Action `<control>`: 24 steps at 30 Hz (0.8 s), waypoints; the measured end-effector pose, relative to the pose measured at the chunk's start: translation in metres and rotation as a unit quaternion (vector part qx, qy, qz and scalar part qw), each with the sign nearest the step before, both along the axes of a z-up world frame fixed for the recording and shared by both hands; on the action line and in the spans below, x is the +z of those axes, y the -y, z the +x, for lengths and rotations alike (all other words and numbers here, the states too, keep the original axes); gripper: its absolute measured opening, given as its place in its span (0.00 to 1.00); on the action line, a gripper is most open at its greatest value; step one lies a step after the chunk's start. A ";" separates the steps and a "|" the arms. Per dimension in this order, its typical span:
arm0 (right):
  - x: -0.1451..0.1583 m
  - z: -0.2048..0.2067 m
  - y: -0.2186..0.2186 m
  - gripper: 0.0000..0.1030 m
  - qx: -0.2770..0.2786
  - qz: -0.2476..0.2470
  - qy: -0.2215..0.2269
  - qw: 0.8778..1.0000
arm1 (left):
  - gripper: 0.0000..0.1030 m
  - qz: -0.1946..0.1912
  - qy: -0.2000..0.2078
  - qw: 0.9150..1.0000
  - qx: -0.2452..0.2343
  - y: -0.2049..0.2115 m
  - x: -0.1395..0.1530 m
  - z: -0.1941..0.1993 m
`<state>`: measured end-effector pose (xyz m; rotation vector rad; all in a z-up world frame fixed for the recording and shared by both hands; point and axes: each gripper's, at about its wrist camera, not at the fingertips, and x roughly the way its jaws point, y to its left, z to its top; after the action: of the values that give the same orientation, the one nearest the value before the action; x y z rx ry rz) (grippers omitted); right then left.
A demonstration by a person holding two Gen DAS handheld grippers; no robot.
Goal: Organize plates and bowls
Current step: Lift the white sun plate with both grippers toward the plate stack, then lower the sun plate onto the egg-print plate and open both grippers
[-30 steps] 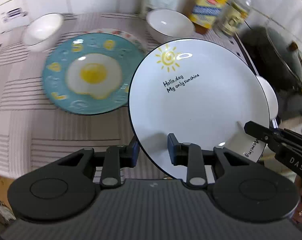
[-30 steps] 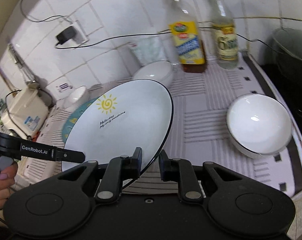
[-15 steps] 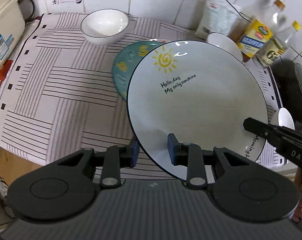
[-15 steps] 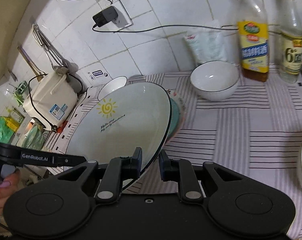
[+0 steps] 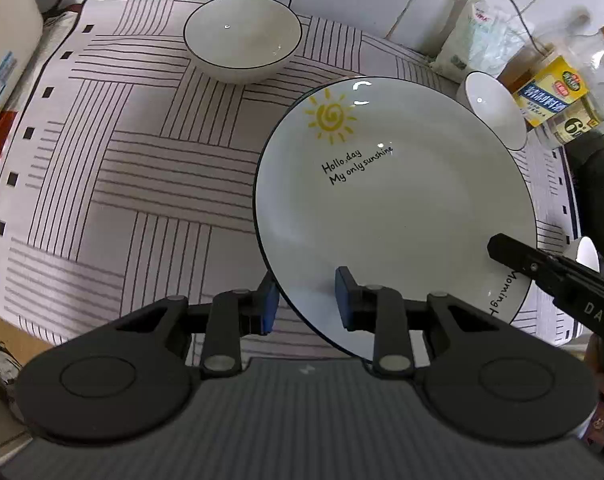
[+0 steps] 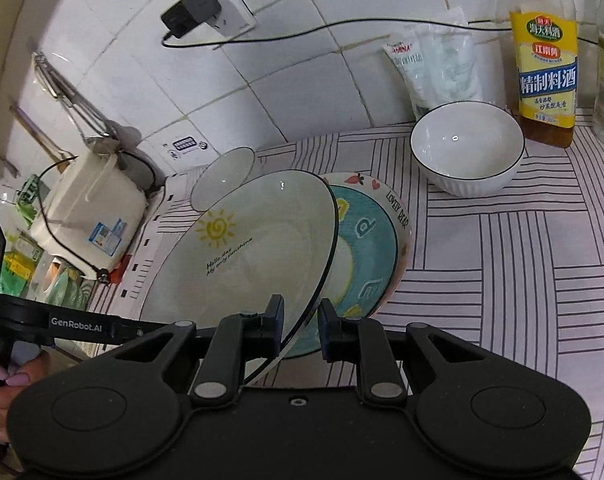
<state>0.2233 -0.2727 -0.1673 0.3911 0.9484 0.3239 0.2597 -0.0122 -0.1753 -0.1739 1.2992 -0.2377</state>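
Right wrist view: both the right tongs (image 6: pixel 300 322) and left tongs (image 5: pixel 306 300) pinch the sun plate's (image 6: pixel 258 252) rim, above the teal plate (image 6: pixel 366 256).

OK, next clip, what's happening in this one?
A person is carrying the white sun plate with both handheld grippers: the left gripper and the right gripper each clamp its rim. The plate hangs tilted above the teal plate, which lies on a pink-rimmed plate on the striped cloth. Two white bowls sit further back, unstacked.
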 end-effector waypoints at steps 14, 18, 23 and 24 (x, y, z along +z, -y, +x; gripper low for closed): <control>-0.027 0.022 -0.012 0.21 -0.062 0.008 -0.032 0.998 | 0.27 0.019 -0.044 0.997 -0.065 -0.001 -0.025 0.053; -0.032 0.022 -0.015 0.21 -0.080 0.002 -0.034 0.996 | 0.27 0.017 -0.052 0.995 -0.079 0.000 -0.031 0.065; -0.033 0.024 -0.014 0.21 -0.102 -0.002 -0.031 0.994 | 0.27 0.018 -0.050 0.994 -0.093 0.006 -0.033 0.075; -0.033 0.025 -0.013 0.21 -0.108 -0.001 -0.032 0.994 | 0.27 0.018 -0.049 0.994 -0.096 0.008 -0.033 0.077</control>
<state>0.2486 -0.2595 -0.2007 0.5000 0.9590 0.1136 0.3370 -0.0198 -0.2085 -0.0302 1.4186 -0.3724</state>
